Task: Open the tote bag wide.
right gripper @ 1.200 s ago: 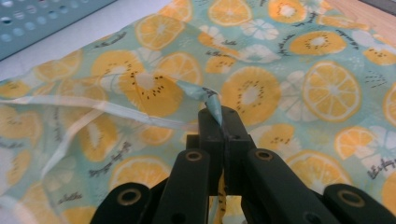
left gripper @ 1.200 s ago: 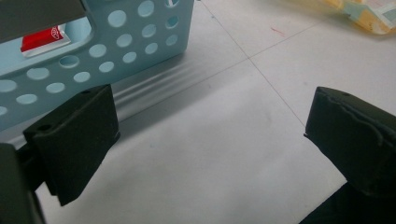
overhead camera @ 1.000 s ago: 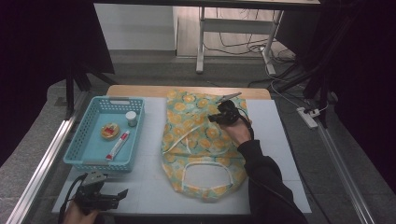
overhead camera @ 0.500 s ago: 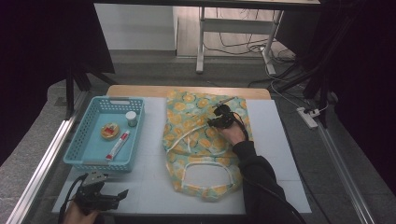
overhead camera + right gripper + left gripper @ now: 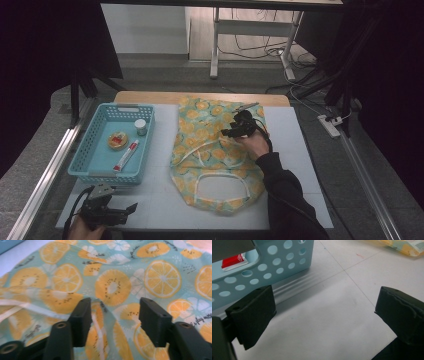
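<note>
So the yellow-and-teal fruit-print cloth apron (image 5: 215, 155) with white straps is spread flat on the white table (image 5: 300, 165), right of the light blue perforated plastic basket (image 5: 95, 150). The right gripper (image 5: 231, 132) sits over the upper part of the apron, its jaws have just been opening and stand apart, a fold of fabric between them but not pinched. The left gripper (image 5: 131, 207) rests at the near edge by the basket, jaws wide apart, nothing in them
</note>
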The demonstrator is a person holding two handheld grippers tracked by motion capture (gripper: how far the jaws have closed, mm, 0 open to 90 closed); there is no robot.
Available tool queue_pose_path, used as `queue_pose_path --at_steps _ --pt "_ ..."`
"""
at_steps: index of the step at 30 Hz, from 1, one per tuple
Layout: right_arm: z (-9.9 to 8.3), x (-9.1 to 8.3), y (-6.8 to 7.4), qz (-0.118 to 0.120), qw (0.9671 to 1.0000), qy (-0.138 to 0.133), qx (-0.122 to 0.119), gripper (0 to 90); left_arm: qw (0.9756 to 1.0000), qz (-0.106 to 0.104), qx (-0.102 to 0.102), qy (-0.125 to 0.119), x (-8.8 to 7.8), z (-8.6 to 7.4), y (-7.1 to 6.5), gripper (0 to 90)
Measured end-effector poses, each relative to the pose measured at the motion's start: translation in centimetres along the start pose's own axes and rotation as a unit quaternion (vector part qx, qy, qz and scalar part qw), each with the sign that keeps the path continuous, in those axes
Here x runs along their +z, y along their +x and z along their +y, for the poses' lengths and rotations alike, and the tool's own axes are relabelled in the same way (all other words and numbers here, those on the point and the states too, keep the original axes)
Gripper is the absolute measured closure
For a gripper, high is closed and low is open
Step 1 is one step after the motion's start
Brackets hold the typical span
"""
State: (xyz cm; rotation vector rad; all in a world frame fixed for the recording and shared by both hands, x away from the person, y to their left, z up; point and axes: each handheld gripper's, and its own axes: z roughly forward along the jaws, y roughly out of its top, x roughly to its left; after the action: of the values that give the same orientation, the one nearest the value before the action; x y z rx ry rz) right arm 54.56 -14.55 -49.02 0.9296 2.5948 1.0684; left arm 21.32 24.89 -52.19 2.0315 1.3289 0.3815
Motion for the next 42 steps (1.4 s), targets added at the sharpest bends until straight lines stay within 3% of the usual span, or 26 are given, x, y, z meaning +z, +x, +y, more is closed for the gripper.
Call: queue_pose_path --at_steps 7,19,26,38,40,42 --pt "-0.3 -2.0 1.9 0.026 0.9993 -0.005 -0.026 25.9 1.0000 0.001 0.000 0.000 0.0 0.0 0.0 3.4" --pt "-1.9 -3.7 6.1 0.056 0.9960 0.015 -0.068 3.4 1.0000 0.001 0.001 0.001 0.0 0.0 0.0 3.4" --pt "-3.4 -2.8 7.6 0.063 0.9931 0.043 -0.089 1.1 1.0000 0.001 0.003 0.000 0.0 0.0 -0.1 3.4" --pt "-5.9 -0.7 7.5 0.070 0.9904 0.069 -0.097 1.1 1.0000 -0.002 0.006 -0.002 -0.1 0.0 -0.1 3.4" --pt "-6.3 -0.3 7.5 0.063 0.9894 0.077 -0.105 1.2 1.0000 -0.002 0.006 -0.002 -0.1 0.0 -0.1 3.4" --pt "-6.5 -0.2 7.8 0.044 0.9882 0.071 -0.128 1.8 1.0000 -0.002 0.006 -0.001 -0.1 0.0 -0.1 3.4"
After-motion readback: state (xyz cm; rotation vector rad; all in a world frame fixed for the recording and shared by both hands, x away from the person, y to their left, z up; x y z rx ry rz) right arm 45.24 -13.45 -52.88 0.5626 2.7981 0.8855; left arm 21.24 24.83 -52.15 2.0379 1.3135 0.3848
